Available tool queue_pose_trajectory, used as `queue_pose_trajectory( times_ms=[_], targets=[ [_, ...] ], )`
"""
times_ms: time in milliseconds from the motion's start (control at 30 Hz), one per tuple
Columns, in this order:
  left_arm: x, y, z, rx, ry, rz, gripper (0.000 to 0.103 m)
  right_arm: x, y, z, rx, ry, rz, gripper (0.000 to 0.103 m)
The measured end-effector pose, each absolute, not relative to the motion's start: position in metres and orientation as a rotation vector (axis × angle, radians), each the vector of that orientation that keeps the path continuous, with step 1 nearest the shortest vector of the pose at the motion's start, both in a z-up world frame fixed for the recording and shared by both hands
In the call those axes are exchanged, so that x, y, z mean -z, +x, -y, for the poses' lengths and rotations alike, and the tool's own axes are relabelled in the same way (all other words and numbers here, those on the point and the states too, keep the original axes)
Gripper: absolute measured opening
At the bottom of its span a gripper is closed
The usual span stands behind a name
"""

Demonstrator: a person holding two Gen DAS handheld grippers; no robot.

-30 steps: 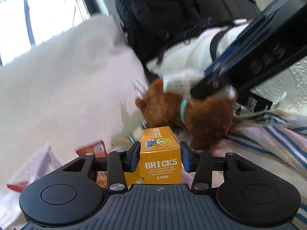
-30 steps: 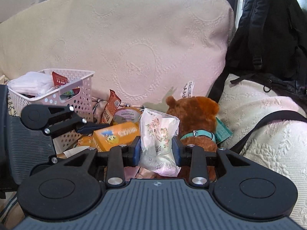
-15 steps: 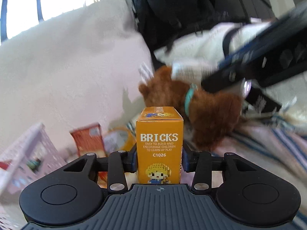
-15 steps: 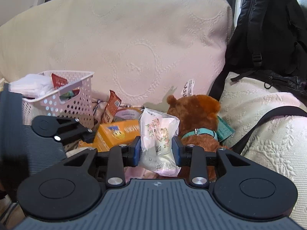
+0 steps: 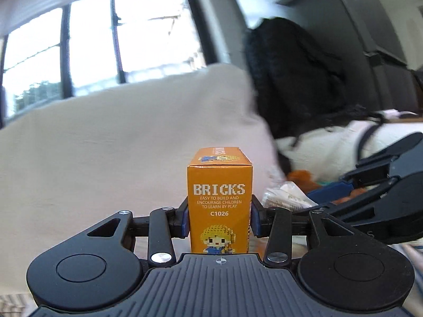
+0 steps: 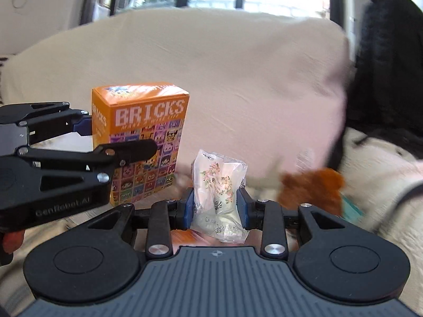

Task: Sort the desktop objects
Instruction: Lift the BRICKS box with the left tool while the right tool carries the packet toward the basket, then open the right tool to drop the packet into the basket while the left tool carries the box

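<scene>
On my left camera, the left gripper [image 5: 219, 218] clamps the orange box [image 5: 219, 200] upright, in front of the cushion [image 5: 105, 145]. On my right camera, the right gripper [image 6: 215, 208] pinches a clear packet [image 6: 218, 192], with the box just left of it and a brown plush [image 6: 312, 187] to the right.

Large cream quilted fabric cushion [image 6: 211, 84] upright across the background, dark-framed window [image 5: 92, 39] behind it with bright daylight and blurred greenery outside, black fabric backpack [image 5: 293, 79] leaning beside the cushion, grey wall [image 5: 330, 13] at right, pale embossed bedspread [image 6: 378, 174] below the backpack.
</scene>
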State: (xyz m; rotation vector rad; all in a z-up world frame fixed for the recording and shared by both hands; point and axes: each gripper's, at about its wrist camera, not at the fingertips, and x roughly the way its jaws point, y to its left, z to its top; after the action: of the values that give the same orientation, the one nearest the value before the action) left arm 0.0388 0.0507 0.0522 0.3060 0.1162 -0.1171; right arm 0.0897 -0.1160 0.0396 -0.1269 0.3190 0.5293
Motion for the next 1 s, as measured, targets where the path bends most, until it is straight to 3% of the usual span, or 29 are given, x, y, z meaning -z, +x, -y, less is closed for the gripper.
queue_pose_trajectory(
  times_ms=[300,733,900,933,967,1000],
  targets=[
    [-0.066,0.048,-0.153,0.061,0.264,-0.203,0.043,-0.058,0.114,0.011,-0.669,-0.086,-0.305,0.037],
    [-0.047,0.106,-0.192,0.027,0.306,-0.261,0.045,-0.017,0.17,-0.044,-0.574,-0.093,-0.405,0.038],
    [-0.038,0.109,-0.187,0.039,0.383,-0.233,0.049,-0.007,0.174,-0.044,-0.577,-0.101,-0.4,0.053],
    [-0.035,0.109,-0.186,0.044,0.399,-0.226,0.045,-0.008,0.173,-0.043,-0.571,-0.09,-0.391,0.056],
    [-0.033,0.109,-0.183,0.041,0.413,-0.218,0.048,-0.008,0.172,-0.04,-0.561,-0.081,-0.383,0.055],
    [-0.033,0.11,-0.181,0.038,0.418,-0.219,0.057,-0.009,0.171,-0.037,-0.556,-0.078,-0.372,0.054]
  ],
)
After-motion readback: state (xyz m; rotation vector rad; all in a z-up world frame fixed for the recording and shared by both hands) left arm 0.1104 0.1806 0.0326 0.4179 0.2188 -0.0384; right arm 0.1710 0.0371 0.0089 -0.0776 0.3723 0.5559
